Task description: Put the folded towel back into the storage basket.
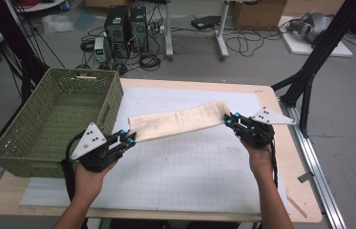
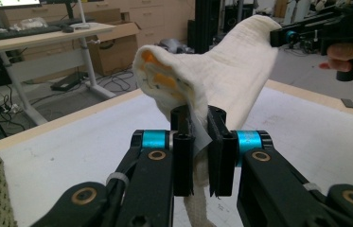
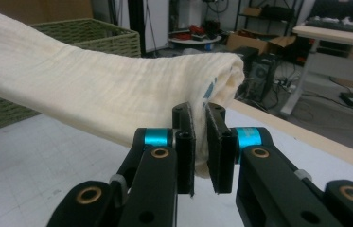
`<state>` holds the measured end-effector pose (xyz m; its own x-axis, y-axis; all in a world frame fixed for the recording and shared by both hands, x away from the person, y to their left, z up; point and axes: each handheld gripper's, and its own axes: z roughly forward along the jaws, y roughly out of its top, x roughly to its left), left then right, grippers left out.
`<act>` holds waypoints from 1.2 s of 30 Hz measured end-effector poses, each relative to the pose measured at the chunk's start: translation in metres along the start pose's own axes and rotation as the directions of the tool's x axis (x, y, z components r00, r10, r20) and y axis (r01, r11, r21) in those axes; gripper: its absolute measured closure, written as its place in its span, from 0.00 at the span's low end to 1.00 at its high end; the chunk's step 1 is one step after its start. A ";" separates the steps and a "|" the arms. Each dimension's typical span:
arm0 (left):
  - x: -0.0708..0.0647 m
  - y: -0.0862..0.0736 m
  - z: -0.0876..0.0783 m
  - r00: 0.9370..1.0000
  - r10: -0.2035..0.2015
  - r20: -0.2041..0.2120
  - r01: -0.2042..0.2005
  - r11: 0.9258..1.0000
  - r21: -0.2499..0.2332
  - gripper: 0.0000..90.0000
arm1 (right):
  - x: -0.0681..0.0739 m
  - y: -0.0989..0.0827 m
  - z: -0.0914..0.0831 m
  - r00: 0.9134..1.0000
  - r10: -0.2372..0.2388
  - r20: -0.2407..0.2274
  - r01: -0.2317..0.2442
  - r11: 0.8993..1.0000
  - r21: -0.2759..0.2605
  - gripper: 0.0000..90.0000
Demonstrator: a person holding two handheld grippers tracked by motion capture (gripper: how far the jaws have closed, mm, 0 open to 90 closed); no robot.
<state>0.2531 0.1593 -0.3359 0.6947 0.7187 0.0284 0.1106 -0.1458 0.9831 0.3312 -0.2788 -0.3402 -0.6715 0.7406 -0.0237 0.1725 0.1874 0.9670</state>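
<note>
A cream folded cloth (image 1: 178,121) hangs stretched above the table between both grippers. My left gripper (image 1: 129,139) is shut on the cloth's left end, where the cloth (image 2: 221,75) shows orange marks inside its fold. My right gripper (image 1: 230,119) is shut on the right end; the cloth (image 3: 93,94) runs away to the left from its jaws. In the left gripper view the right gripper (image 2: 306,30) holds the far end, with a hand behind it. My left gripper (image 2: 200,142) and right gripper (image 3: 200,137) each pinch fabric between their black pads.
A green woven basket (image 1: 13,143) stands on the table's left side, next to my left hand. A white gridded mat (image 1: 180,171) covers the wooden table (image 1: 304,191). Computers, cables and boxes lie on the floor beyond.
</note>
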 end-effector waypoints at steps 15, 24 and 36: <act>0.010 0.002 -0.035 0.999 0.004 -0.044 -0.005 0.999 -0.033 0.91 | 0.009 0.036 0.056 0.998 -0.031 -0.048 0.032 0.999 0.022 0.92; 0.018 0.000 -0.059 0.996 0.004 -0.088 -0.009 0.999 -0.053 0.91 | 0.023 0.064 0.095 0.994 -0.070 -0.086 0.073 0.997 0.031 0.92; 0.026 0.000 -0.087 0.990 0.016 -0.138 -0.025 0.998 -0.062 0.91 | 0.044 0.089 0.136 0.986 -0.100 -0.133 0.103 0.995 0.015 0.92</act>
<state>0.2094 0.2372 -0.3191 0.5917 0.8032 0.0692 0.0488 -0.1214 0.9914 0.4150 -0.1415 -0.2893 -0.7756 0.6253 -0.0863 0.1133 0.2723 0.9555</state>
